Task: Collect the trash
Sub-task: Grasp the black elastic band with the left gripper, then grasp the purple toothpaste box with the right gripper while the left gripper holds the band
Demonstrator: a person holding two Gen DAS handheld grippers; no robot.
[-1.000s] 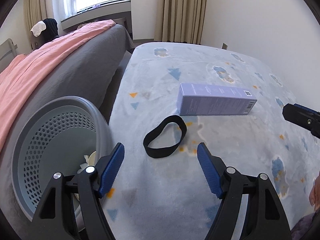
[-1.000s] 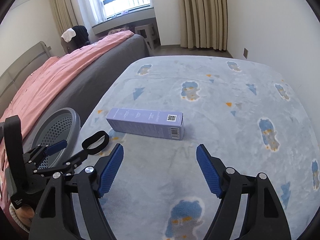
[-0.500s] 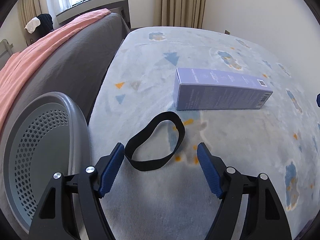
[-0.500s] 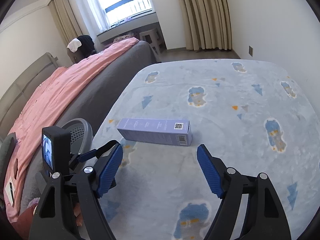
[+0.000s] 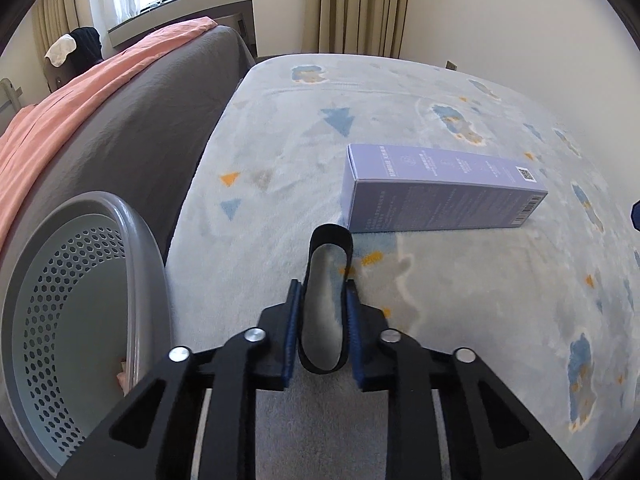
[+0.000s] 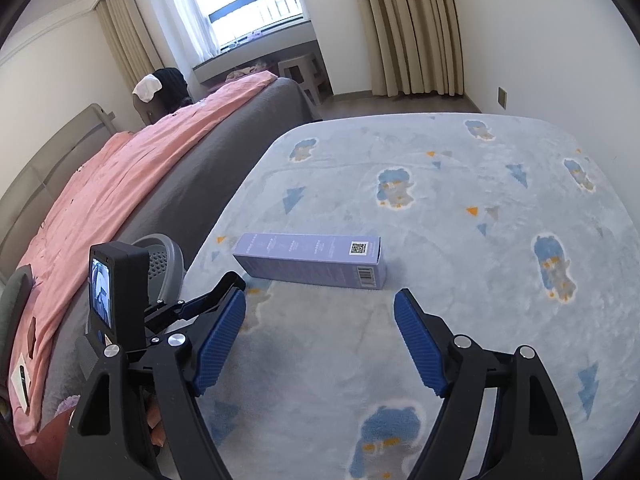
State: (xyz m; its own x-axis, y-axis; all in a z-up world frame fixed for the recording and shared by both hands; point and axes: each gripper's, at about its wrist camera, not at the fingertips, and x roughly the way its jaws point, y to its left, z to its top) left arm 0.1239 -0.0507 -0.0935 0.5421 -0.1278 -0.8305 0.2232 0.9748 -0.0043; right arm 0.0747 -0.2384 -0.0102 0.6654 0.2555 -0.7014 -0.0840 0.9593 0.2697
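Note:
My left gripper [image 5: 323, 292] is shut on a black elastic band [image 5: 328, 258], squeezed into a narrow loop on the light blue rug [image 5: 460, 308]. A long lavender box [image 5: 440, 190] lies on the rug just beyond the band; it also shows in the right wrist view [image 6: 312, 260]. A grey perforated basket [image 5: 76, 320] stands at the left, against the bed. My right gripper [image 6: 320, 320] is open and empty, above the rug in front of the box. The left gripper [image 6: 224, 288] shows at its left.
A bed with a grey cover [image 5: 132, 128] and a pink blanket [image 6: 120, 200] runs along the left of the rug. Curtains [image 6: 412, 28] and a white wall [image 5: 520, 20] stand behind. The basket [image 6: 164, 260] holds some scraps at the bottom.
My left gripper has moved forward over the black band and shut on it, squeezing it narrow. My right gripper has risen and drawn back a little, staying open.

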